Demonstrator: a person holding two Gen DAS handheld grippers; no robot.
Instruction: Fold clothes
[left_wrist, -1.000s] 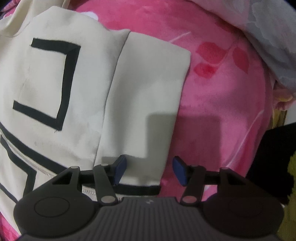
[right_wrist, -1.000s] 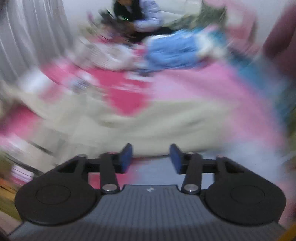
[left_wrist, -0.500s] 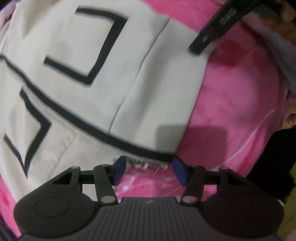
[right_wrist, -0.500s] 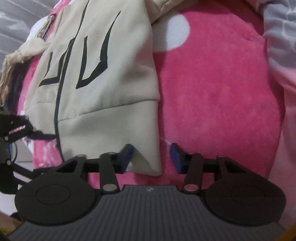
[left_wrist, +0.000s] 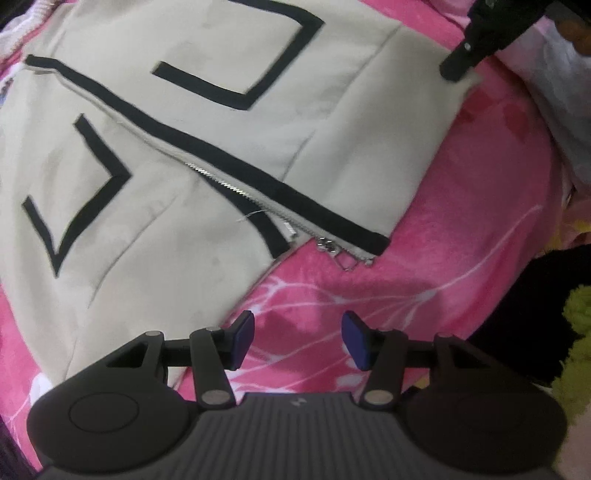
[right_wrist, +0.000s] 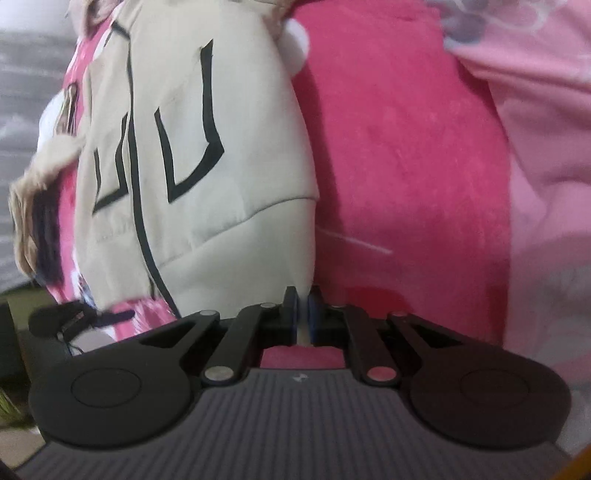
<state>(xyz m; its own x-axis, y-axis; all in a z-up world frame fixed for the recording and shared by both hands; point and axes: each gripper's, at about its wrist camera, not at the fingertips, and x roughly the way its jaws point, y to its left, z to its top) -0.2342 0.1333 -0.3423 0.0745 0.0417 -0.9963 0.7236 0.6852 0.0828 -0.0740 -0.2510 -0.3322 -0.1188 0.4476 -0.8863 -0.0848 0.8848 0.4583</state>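
Between the right gripper's (right_wrist: 303, 314) closing fingers, the cream jacket's (right_wrist: 221, 229) soft hem is getting pinched; the left gripper (left_wrist: 297, 341) is hovering open over the fuzzy pink blanket (left_wrist: 461, 229).

Jacket (left_wrist: 192, 122): cream, with black angular outline shapes and a black band along a silver zipper (left_wrist: 236, 188). Blanket (left_wrist: 461, 236) beneath: hot pink, with paler pink and white leaf-vein lines. Left claw (left_wrist: 297, 341): black body, blue pads (left_wrist: 243, 338). Right claw (right_wrist: 303, 308): same black and blue.
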